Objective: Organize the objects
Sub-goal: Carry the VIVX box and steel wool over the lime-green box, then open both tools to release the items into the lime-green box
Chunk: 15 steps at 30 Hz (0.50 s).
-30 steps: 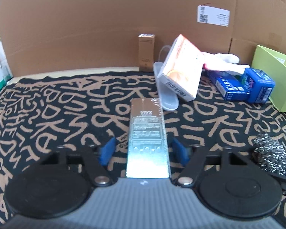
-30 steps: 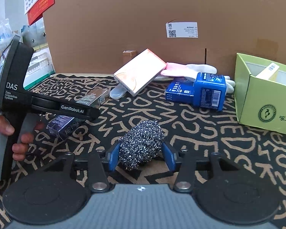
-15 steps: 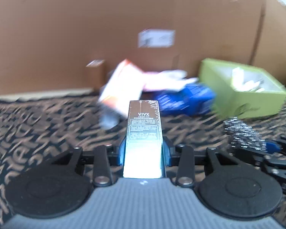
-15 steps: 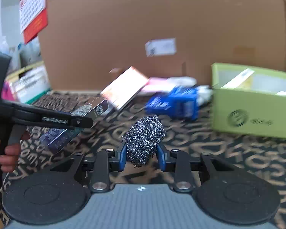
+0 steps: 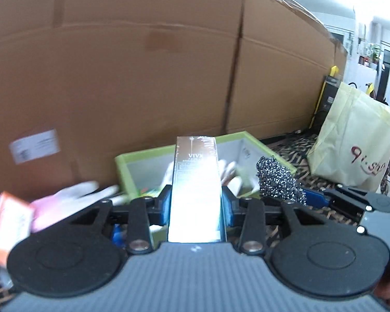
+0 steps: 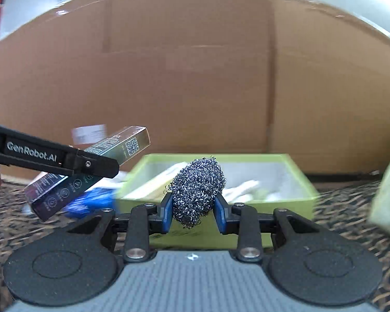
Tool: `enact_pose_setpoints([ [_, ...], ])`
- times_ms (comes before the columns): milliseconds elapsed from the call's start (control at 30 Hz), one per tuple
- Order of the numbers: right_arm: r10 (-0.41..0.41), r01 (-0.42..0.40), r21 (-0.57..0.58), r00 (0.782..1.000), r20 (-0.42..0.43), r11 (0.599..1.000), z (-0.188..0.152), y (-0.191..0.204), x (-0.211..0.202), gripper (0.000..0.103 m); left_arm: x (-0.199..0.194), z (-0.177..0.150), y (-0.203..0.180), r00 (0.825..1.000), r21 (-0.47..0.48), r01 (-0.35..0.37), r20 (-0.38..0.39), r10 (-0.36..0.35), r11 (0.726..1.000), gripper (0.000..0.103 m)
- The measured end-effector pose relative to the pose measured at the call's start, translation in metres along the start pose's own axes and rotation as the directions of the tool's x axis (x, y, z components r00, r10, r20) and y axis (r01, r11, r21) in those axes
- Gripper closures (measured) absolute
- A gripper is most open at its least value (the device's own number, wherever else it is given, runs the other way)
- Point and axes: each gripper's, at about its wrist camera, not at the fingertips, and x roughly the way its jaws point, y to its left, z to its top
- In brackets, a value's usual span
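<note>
- Brown cardboard wall stands behind the table, which is covered by a dark cloth with tan letter pattern.
- On the table, close before the cardboard, stands an open lime-green box with grey inside walls; some white and pale things lie in it, but they are blurred and I cannot name them.
- The left gripper holds a long metallic carton with the word "VIVX" on it. Its blue pads press on both long sides of the carton, at a narrow opening.
- In the left wrist view the carton points toward the green box, and its far end shows in front of the box opening.
- The right gripper holds a steel wool scrubber between its blue pads, which squeeze it from both sides.
- In the right wrist view the scrubber is in front of the green box, above the cloth.
- The two grippers are near each other, the left gripper with its carton on the left of the scrubber; from the left wrist the scrubber shows at the right.
- Left of the green box lie a pink and white glove and an orange and white box, both blurred.
- Blue packages lie left of the green box too.
- A pale yellow bag with red writing stands at the right, apart from the green box.
</note>
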Motion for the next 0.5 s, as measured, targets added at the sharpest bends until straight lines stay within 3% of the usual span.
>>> enact_pose_setpoints([
  [233, -0.115, 0.115, -0.016, 0.993, 0.016, 0.993, 0.011, -0.047, 0.036, 0.067, 0.084, 0.033, -0.033, 0.999, 0.045, -0.031, -0.023, 0.032, 0.998, 0.065],
  [500, -0.147, 0.146, -0.037, 0.989, -0.014, 0.989, 0.008, -0.068, 0.082, 0.067, 0.142, 0.027, -0.030, 0.994, 0.054, -0.091, -0.056, 0.094, 0.994, 0.065],
])
